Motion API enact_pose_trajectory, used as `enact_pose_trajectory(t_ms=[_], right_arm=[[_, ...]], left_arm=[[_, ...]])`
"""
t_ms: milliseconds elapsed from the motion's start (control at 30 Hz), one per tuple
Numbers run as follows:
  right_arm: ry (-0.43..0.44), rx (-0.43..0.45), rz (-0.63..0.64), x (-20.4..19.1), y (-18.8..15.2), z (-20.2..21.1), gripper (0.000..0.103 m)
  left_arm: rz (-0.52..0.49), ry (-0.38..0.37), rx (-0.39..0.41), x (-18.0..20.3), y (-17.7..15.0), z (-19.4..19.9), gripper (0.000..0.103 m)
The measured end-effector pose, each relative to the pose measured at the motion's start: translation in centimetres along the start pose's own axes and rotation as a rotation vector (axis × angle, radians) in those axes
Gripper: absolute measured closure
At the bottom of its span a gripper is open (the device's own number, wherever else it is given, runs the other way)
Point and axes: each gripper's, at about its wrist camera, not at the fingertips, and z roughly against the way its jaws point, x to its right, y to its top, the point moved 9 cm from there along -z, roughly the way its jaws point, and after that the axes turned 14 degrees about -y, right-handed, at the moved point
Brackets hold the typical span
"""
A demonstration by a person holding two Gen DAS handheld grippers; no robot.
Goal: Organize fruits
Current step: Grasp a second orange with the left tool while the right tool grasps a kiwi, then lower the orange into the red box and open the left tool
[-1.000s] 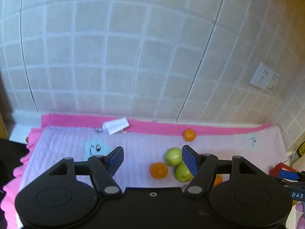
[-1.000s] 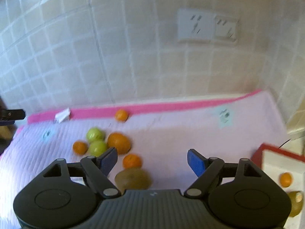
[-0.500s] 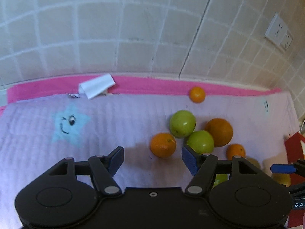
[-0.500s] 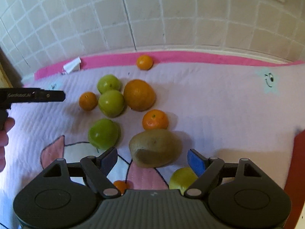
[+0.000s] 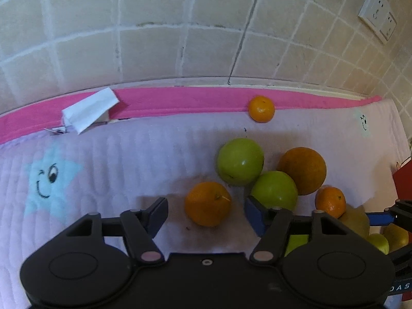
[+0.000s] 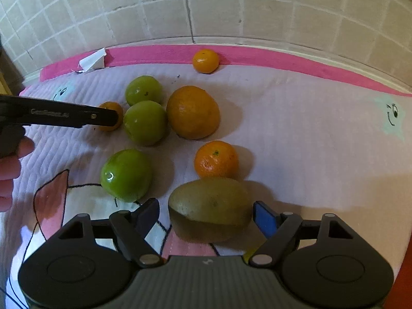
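Fruits lie on a pale quilted mat (image 5: 128,154). My left gripper (image 5: 206,212) is open, with a small orange (image 5: 207,203) between its fingertips, untouched. Beyond it sit two green apples (image 5: 240,161), (image 5: 274,190), a large orange (image 5: 302,170) and a small mandarin (image 5: 330,201). My right gripper (image 6: 206,216) is open around a brownish-green kiwi-like fruit (image 6: 209,207). Ahead of it lie a mandarin (image 6: 216,159), a green apple (image 6: 126,175), a large orange (image 6: 193,112) and two more green apples (image 6: 144,122), (image 6: 143,90). The left gripper's finger (image 6: 64,114) shows at the left.
A lone mandarin (image 5: 261,108) rests against the mat's pink border (image 5: 180,100) by the tiled wall. A white paper tag (image 5: 88,109) lies on the border. A red tray edge (image 5: 403,182) shows at the right. A wall socket (image 5: 377,23) is at the upper right.
Both grippers have moved down and forward toward the fruit. The left now brackets the small orange; the right now brackets the kiwi-like fruit. Both stay open.
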Motion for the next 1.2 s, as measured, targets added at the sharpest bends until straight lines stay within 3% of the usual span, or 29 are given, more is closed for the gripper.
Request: enact_pose_trajectory(t_ms=[67,167,533,700,967,1200], right_arm=[[-0.007,0.002,0.015,-0.1,0.1,-0.1,0.027],[-0.018,0.006,0.023,0.1,0.1,-0.3,0.033],[-0.002,0.011,-0.014,0.5,-0.2,0.4,0.034],[0.025,0.048,-0.056,1.3,0.1,2.8,0.034],[0.010,0.179,-0.134,4.3,0.0,9.7,0.034],[-0.060,0.258,-0.260,10.3,-2.9,15.0,0.034]], left_arm=[[0.001,0.002,-0.012,-0.1,-0.2,-0.4,0.047],[-0.009,0.002,-0.006,-0.1,-0.3,-0.5,0.055],[-0.022,0.019,0.024,0.4,-0.2,0.8,0.056],[-0.038,0.006,0.059,1.7,0.4,2.8,0.056],[-0.138,-0.038,0.147,7.9,1.8,6.8,0.056],[-0.248,-0.140,0.177,16.2,2.6,7.7,0.056]])
